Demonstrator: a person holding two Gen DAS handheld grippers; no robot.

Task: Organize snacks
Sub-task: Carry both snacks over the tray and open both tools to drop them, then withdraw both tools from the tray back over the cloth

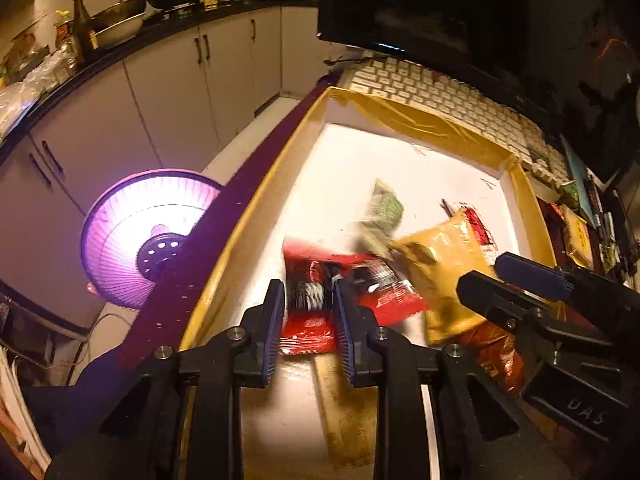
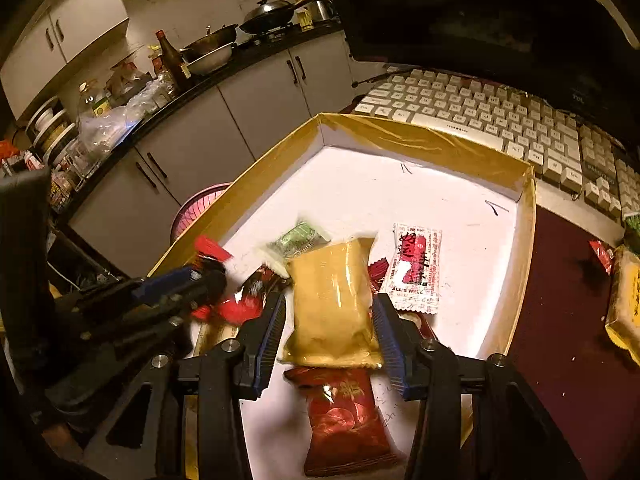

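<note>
A shallow white box with a gold rim (image 2: 420, 136) holds several snack packets. My left gripper (image 1: 308, 292) is low over the box's near left corner, its pads pressed on a red snack packet (image 1: 308, 332). In the right wrist view the left gripper (image 2: 208, 276) shows at the left with that red packet blurred at its tip. My right gripper (image 2: 330, 298) is shut on a yellow packet (image 2: 328, 328), which hangs over a dark red packet (image 2: 344, 412). A green packet (image 2: 298, 238) and a white-and-red sachet (image 2: 418, 268) lie further in. The left wrist view shows the right gripper (image 1: 482, 272) at the right.
A white keyboard (image 2: 480, 116) and a dark monitor (image 1: 420, 4) stand just beyond the box. More snacks (image 2: 624, 300) lie on the maroon tabletop to the right. A glowing pink heater (image 1: 148, 236) stands on the floor at the left, below kitchen cabinets.
</note>
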